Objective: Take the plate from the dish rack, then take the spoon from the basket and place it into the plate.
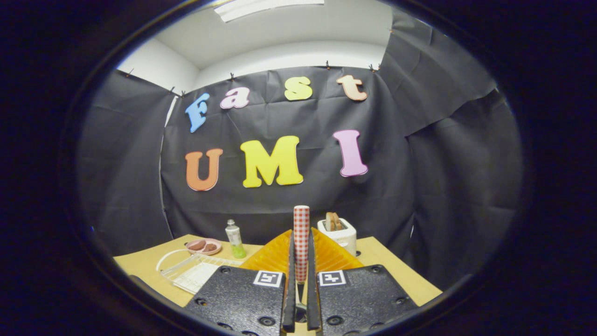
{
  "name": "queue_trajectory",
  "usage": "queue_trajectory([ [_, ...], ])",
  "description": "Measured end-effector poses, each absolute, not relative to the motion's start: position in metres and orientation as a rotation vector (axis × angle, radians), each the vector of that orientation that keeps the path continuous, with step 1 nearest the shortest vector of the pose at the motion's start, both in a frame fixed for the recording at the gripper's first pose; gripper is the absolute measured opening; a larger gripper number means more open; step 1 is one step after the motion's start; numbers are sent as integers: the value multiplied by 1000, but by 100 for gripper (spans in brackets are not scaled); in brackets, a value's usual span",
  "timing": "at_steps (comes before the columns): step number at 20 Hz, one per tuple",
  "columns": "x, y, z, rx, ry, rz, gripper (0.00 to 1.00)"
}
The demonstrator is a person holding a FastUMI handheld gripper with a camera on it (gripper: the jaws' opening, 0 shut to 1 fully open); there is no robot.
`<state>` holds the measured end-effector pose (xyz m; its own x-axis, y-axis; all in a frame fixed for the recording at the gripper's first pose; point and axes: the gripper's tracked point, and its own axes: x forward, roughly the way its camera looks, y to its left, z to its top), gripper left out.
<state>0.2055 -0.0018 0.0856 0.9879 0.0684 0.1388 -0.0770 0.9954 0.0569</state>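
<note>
Tabletop (154,268), hand-held gripper (301,298) pinching spoon (301,242) (upright)

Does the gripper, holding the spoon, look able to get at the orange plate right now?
Probably yes. The gripper is shut on the spoon, held upright, and the orange plate lies just ahead of the fingers with nothing between; the toaster stands beyond it.
</note>
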Motion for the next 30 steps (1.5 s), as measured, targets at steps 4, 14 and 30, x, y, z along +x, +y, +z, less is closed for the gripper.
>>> queue_trajectory([
  [4,185,40,41,98,-85,110,15],
  [14,148,162,-53,96,-102,209,15],
  [30,153,155,-103,53,-43,160,23],
])
